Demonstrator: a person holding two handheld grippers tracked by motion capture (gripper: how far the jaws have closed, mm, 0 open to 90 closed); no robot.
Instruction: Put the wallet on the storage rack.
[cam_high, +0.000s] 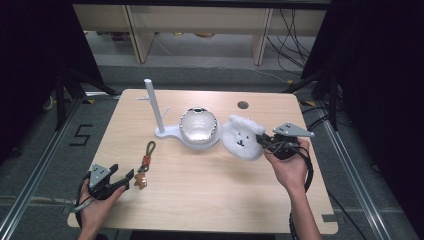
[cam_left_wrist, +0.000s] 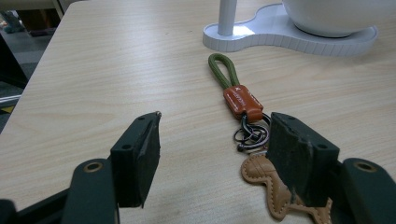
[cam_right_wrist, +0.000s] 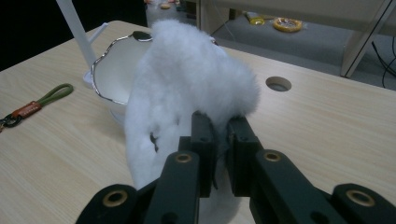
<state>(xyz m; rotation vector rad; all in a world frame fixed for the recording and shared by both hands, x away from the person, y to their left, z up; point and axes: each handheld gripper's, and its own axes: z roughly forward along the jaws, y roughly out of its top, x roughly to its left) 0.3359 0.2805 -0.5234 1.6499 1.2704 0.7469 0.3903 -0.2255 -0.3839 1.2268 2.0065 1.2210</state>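
Right of centre on the tabletop (cam_high: 210, 200) sits a white plush (cam_high: 242, 137) with a small stitched face, its fluffy body leaning against the right side of a white bowl (cam_high: 198, 125). The right gripper (cam_high: 265, 141) is clamped on the plush's right edge; in the right gripper view the two black jaws stand almost together with a fold of the white fur (cam_right_wrist: 187, 88) pinched between them. The hand (cam_high: 289, 167) holding that gripper comes in from the near right, with a black cable looping round the wrist.

The bowl rests on a white stand (cam_high: 172, 134) whose thin post (cam_high: 152, 102) rises at its left end, with short pegs sticking out from the post. A round hole (cam_high: 243, 105) lies in the tabletop beyond the plush.

Well apart to the left, a keychain (cam_high: 144, 162) lies flat: a green cord loop at the far end, an orange tab, metal rings, and a tan leather charm (cam_left_wrist: 271, 186) nearest the person. The left gripper (cam_high: 122, 178) rests on the tabletop at the near left, its jaws spread apart. In the left gripper view the right-hand jaw stands over the leather charm, while the other jaw is over bare wood; nothing is held between them.
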